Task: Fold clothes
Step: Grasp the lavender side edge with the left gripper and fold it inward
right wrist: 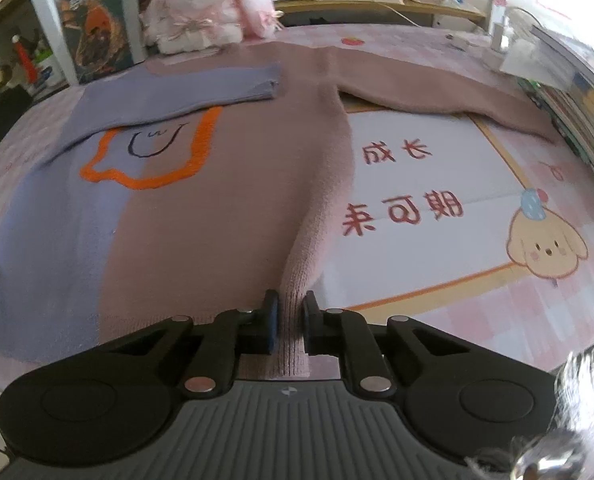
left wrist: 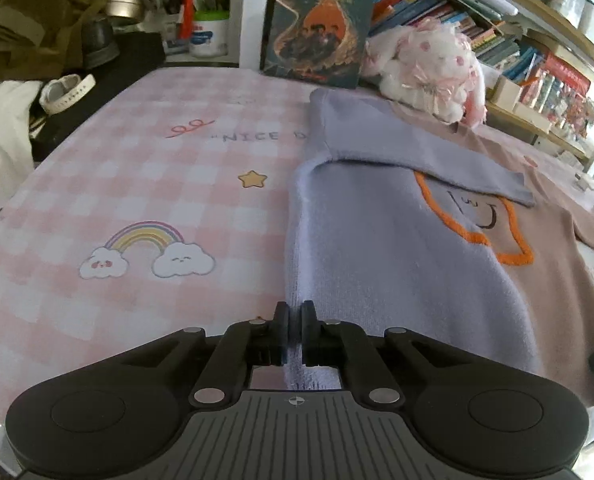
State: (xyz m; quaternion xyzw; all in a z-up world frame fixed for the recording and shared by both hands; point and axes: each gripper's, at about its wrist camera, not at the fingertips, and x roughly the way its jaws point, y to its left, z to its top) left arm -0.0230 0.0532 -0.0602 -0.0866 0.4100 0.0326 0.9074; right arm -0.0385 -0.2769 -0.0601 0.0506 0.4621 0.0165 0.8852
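Matt ribbed-knit sweater point(right wrist: 201, 216), fluffy plush toy point(left wrist: 429, 64)

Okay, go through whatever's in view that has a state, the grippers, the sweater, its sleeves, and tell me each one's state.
left gripper: shut on the sweater's purple hem corner.
right gripper: shut on the sweater's pink hem corner.
sweater: spread flat on the table, hem pinched at both corners.
purple sleeve: folded across the chest.
pink sleeve: stretched out sideways, not folded.
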